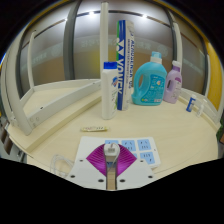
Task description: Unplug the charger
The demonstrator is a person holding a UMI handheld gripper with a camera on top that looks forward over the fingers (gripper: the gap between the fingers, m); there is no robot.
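A small white charger (111, 151) sits between my gripper's (111, 154) two magenta pads (98, 158), which close in on it from both sides. It stands at the near edge of a flat white power strip (141, 152) with bluish square faces, lying just ahead of the fingers. The fingers are shut on the charger. I cannot see whether its prongs are still in the socket, as its base is hidden between the pads.
Beyond the strip, on the beige tabletop, stand a tall shuttlecock tube (121, 60), a white and blue can (109, 85), a blue detergent bottle (150, 80) and a pink bottle (174, 80). A small flat object (95, 128) lies ahead on the left. A white frame (40, 105) runs along the left.
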